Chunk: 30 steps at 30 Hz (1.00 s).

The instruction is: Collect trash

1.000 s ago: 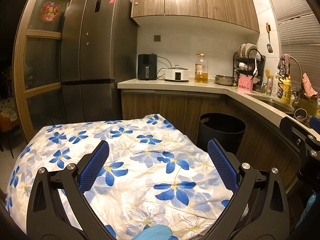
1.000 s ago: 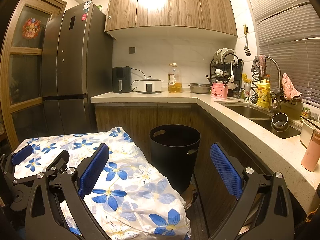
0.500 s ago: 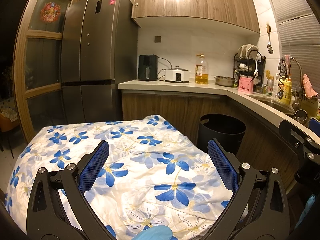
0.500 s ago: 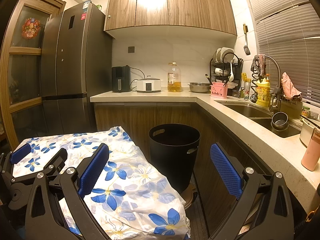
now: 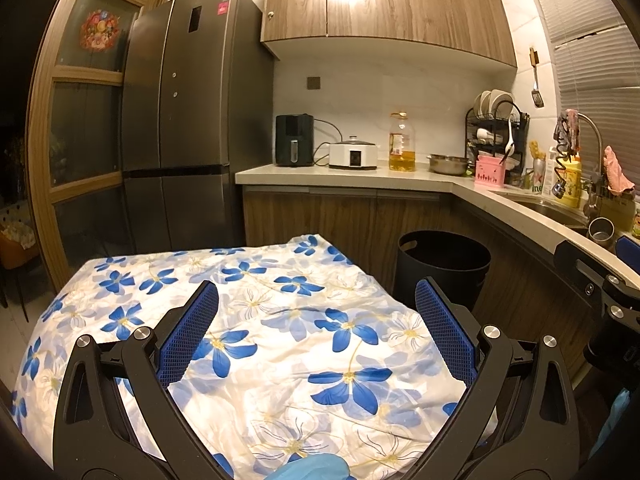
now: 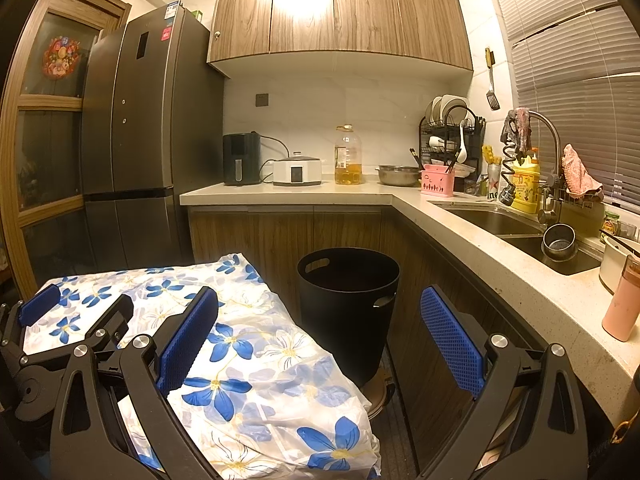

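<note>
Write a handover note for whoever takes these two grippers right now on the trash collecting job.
Left gripper: open, empty, held over the flowered tablecloth.
Right gripper: open, empty, over the table's right edge, aimed toward the black trash bin.
The bin stands on the floor between table and counter cabinets, no lid; its inside is too dark to judge.
Done: nothing visibly collected.
Left: no trash shows on the cloth in either view, so find it first, then grasp it and drop it in the bin.
</note>
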Each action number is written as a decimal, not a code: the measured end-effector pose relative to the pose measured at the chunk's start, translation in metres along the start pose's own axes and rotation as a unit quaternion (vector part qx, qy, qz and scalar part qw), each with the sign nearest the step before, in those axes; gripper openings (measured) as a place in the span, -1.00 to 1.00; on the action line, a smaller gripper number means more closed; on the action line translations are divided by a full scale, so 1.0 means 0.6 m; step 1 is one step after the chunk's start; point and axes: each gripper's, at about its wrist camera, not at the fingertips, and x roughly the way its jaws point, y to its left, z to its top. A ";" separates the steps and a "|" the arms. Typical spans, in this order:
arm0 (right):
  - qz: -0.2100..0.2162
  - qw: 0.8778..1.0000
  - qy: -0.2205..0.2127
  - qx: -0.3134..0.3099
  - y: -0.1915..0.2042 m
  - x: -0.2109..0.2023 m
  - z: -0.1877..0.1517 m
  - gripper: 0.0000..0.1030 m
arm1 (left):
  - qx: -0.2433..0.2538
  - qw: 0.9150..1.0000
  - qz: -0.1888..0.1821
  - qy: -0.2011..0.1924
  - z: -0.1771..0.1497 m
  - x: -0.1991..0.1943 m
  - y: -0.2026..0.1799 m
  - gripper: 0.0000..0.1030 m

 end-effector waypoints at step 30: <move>-0.004 1.000 0.002 0.010 0.005 0.005 0.002 0.89 | -0.006 1.000 0.010 -0.002 0.001 0.003 -0.006 0.79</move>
